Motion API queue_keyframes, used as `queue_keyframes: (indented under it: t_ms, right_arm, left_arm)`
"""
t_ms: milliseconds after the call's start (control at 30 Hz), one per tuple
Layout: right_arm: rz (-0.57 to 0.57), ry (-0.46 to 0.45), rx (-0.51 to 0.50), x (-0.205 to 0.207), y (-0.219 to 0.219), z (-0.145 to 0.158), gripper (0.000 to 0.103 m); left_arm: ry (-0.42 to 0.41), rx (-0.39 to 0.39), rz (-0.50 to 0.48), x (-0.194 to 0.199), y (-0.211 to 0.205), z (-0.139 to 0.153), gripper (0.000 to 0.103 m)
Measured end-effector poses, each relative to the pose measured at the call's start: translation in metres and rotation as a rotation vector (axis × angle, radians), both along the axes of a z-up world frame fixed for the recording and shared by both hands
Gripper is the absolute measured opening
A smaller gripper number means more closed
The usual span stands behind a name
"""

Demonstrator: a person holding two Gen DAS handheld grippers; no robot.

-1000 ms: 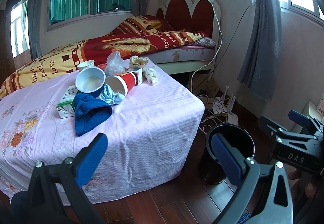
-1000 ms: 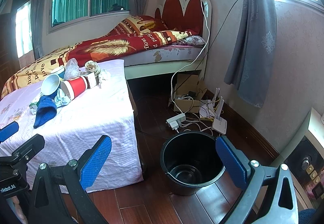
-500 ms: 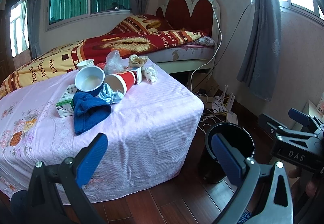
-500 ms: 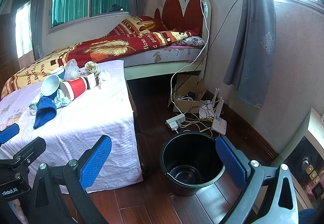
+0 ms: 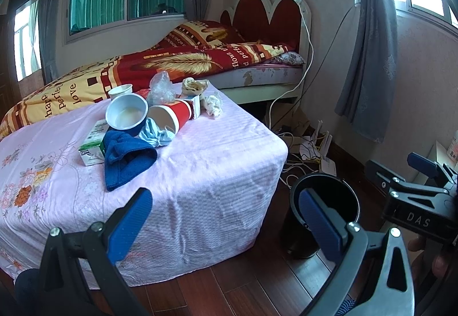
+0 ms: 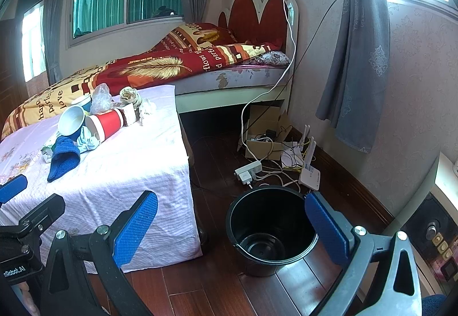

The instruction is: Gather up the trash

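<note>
I have both the left gripper [image 5: 226, 218] and right gripper [image 6: 229, 221] with fingers spread wide, holding nothing. The trash pile [image 5: 148, 118] sits toward the tabletop's [image 5: 214, 161] far edge; the black bucket [image 6: 272, 230] stands on the floor off its right corner.

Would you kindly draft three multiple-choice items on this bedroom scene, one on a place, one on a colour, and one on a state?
1. Where does the black bucket stand?
A. on the bed
B. on the wooden floor beside the covered table
C. on the windowsill

2. What colour is the paper cup that lies on its side?
A. red
B. green
C. yellow

3. How are the right tongs?
A. shut on a cup
B. shut on a cloth
C. open, holding nothing

Answers:
1 B: it sits on the floorboards by the pink-covered table.
2 A: its wall is red.
3 C: the blue pads stand wide apart with nothing between them.
</note>
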State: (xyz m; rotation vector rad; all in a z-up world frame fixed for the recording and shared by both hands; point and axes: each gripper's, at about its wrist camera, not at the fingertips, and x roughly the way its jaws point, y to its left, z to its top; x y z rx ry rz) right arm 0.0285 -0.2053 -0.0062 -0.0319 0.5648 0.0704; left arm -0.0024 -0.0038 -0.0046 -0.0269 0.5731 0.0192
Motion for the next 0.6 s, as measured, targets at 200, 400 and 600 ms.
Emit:
queue_keyframes:
  t_ms: [200,400,600]
  right_arm:
    - [0.003,-0.002,-0.003,0.000,0.001,0.001,0.103]
    - [0.007,0.003,-0.007,0.001,0.002,0.000,0.103]
    - [0.005,-0.018,0.008,0.002,0.000,0.000,0.103]
  left_arm:
    - [0.000,-0.002,0.003,0.000,0.000,0.001,0.103]
    - [-0.001,-0.003,0.007,0.001,0.003,0.000,0.103]
    - [-0.001,0.007,0.034,0.003,0.012,0.000,0.103]
